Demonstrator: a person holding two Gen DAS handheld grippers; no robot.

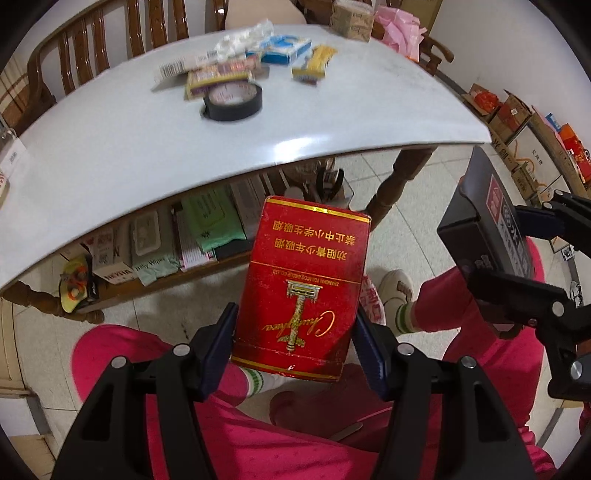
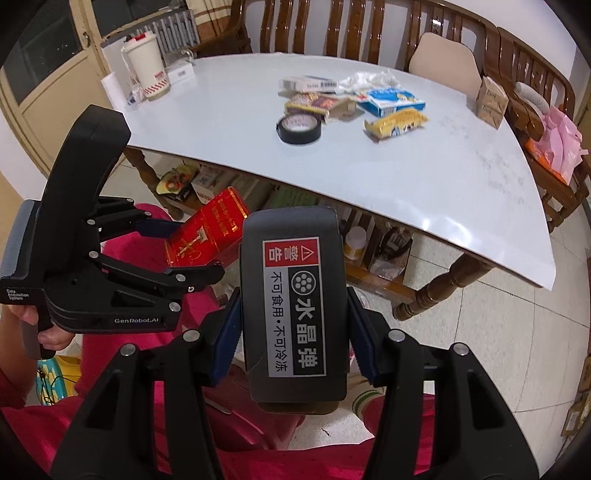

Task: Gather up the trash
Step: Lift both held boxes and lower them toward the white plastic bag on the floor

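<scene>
My left gripper [image 1: 293, 350] is shut on a red cigarette pack [image 1: 304, 284] and holds it in the air in front of the table, above the person's pink-trousered legs. My right gripper [image 2: 293, 332] is shut on a black plastic box with a warning label [image 2: 293, 306]; it also shows at the right of the left wrist view [image 1: 487, 225]. The red pack shows left of it in the right wrist view [image 2: 205, 232]. On the white table [image 2: 424, 177] lie a black tape roll [image 2: 300, 128], a yellow wrapper [image 2: 397, 123], a blue-white box [image 2: 391, 101], a flattened snack box [image 2: 314, 103] and crumpled plastic [image 2: 364, 81].
A white lidded cup [image 2: 146, 64] stands at the table's far left corner. A shelf under the table [image 1: 177, 240] holds wipes and small boxes. Wooden chairs [image 2: 332, 29] stand behind the table. Cardboard boxes [image 1: 517, 118] line the wall on the tiled floor.
</scene>
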